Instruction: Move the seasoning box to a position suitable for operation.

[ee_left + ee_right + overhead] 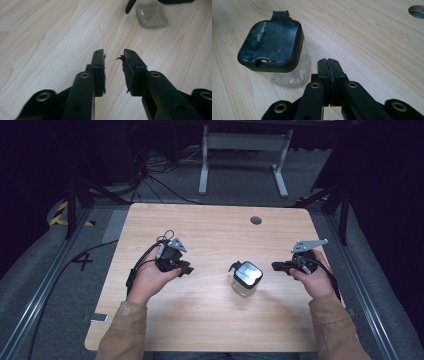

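A square clear jar with a black lid stands upright near the middle of the wooden table. In the right gripper view the jar sits just left of my right gripper, whose jaws are pressed together with nothing between them. That right gripper points left at the jar from a short gap away. Left of the jar, my left gripper is held in a hand and points right. Its jaws stand a little apart and empty, and the jar's base shows farther ahead.
A round cable hole lies near the table's far edge. Beyond the table stands a white metal frame among loose cables on the grey floor. Dark rails run along both sides of the table.
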The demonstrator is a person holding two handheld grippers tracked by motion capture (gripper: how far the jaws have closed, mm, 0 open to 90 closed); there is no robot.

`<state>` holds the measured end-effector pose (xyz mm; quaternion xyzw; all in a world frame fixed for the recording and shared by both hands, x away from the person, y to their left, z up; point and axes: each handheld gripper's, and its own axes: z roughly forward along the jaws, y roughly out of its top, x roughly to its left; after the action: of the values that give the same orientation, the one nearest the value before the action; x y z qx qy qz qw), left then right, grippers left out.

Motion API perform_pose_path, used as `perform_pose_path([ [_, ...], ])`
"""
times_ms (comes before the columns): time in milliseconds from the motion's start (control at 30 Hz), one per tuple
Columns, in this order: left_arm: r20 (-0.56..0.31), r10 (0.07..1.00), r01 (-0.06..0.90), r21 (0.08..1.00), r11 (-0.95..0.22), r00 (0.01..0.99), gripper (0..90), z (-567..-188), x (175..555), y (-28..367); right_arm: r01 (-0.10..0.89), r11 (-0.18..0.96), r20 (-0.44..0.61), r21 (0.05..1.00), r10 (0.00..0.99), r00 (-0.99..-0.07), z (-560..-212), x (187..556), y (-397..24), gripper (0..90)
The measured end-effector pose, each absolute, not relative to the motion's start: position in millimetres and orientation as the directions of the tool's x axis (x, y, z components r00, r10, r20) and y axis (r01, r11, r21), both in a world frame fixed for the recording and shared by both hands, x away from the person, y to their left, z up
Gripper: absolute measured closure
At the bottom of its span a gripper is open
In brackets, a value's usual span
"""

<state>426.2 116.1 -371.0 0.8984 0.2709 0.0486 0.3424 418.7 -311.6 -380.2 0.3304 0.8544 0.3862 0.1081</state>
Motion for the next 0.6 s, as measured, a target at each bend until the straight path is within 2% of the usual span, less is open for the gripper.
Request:
perform_pose_path([
  [100, -0.096, 0.537, 0.452, 0.675, -0.583, 0.838, 73.2, -369.0, 423.7, 113.8, 0.476, 0.48, 0.069, 0.736, 0.647, -0.759, -379.3, 418.2, -312.7, 89.9],
  [233, -0.119, 0.505, 0.442, 0.675, -0.591, 0.855, 75.1, -367.6, 420.3, 112.4, 0.487, 0.442, 0.102, 0.753, 0.653, -0.75, -379.0, 417.3, -314.3, 89.8],
  [500, -0.152, 0.535, 0.481, 0.678, -0.555, 0.831, 76.6, -367.5, 413.6, 121.6, 0.472, 0.455, 0.106, 0.755, 0.625, -0.773, -381.2, 422.1, -304.6, 89.9],
  [600, -0.133, 0.544, 0.479, 0.671, -0.566, 0.829, 77.2, -367.9, 412.6, 125.4, 0.477, 0.465, 0.112, 0.746, 0.618, -0.778, -385.8, 425.8, -301.0, 89.9],
])
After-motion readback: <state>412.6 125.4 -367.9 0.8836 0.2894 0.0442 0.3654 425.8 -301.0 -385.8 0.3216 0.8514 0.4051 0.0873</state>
